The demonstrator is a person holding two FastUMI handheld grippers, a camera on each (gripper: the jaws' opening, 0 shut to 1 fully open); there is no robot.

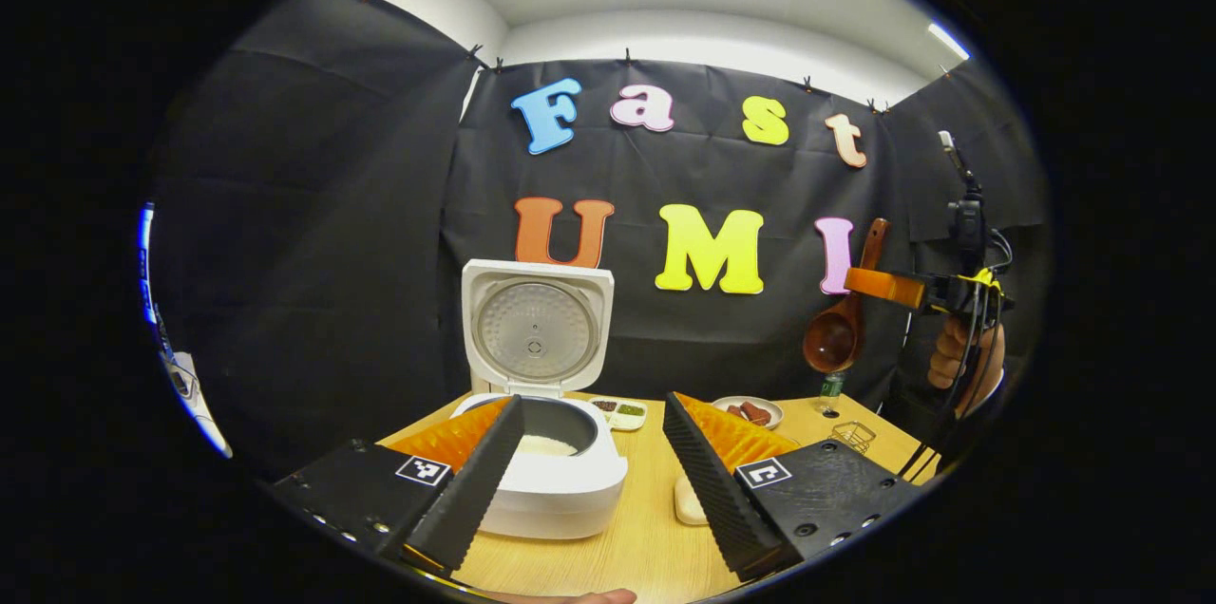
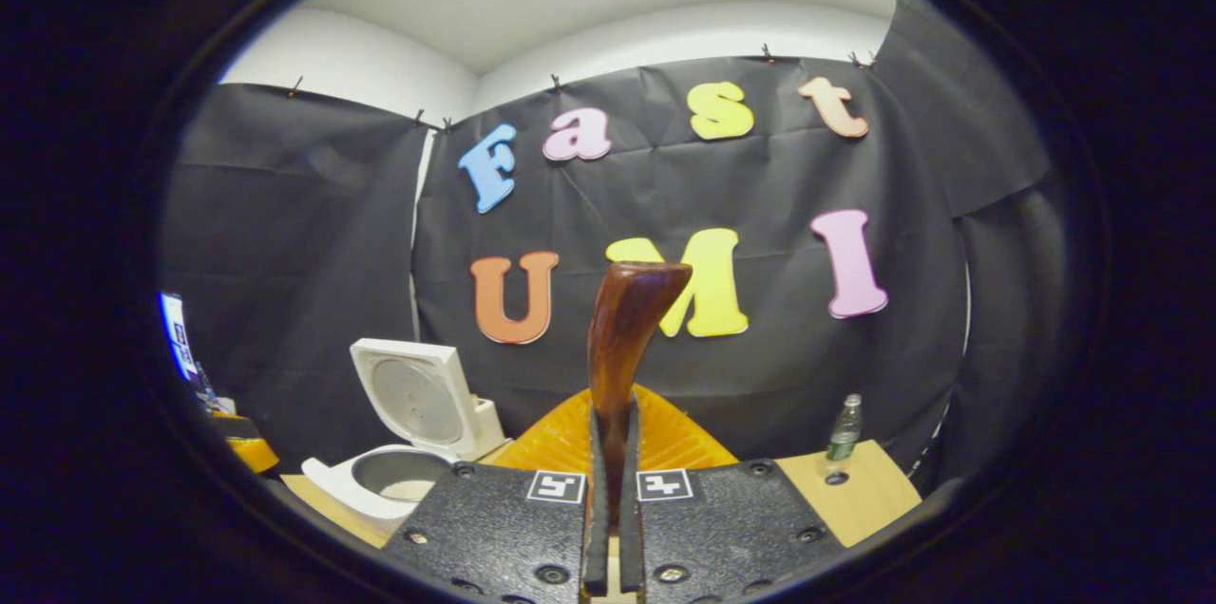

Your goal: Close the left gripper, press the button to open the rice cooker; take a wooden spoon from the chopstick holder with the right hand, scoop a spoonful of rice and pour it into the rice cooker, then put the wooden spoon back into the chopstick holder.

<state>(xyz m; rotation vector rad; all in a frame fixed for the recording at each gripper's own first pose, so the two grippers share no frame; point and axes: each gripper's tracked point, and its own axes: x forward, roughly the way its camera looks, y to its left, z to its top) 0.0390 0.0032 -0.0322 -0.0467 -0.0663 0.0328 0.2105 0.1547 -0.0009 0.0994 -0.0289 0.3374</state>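
Left gripper view: left gripper (image 1: 591, 452) low over a wooden table (image 1: 646, 537), fingers spread wide, gripping nothing. Between them, a white rice cooker (image 1: 551, 481) with lid (image 1: 537, 327) standing upright and open, white rice visible in the inner pot. Farther back, a small divided dish (image 1: 619, 411) and a plate of reddish food (image 1: 750, 411). At far right, raised above the table, the right gripper (image 1: 879, 286) in a hand (image 1: 959, 352), pinching a wooden spoon (image 1: 841, 324), bowl hanging downward. Below it, a wire chopstick holder (image 1: 853, 436) and a bottle (image 1: 831, 392), label too small to read.

Right gripper view: fingers closed tight on the spoon's handle, which rises upright. Open cooker at lower left.
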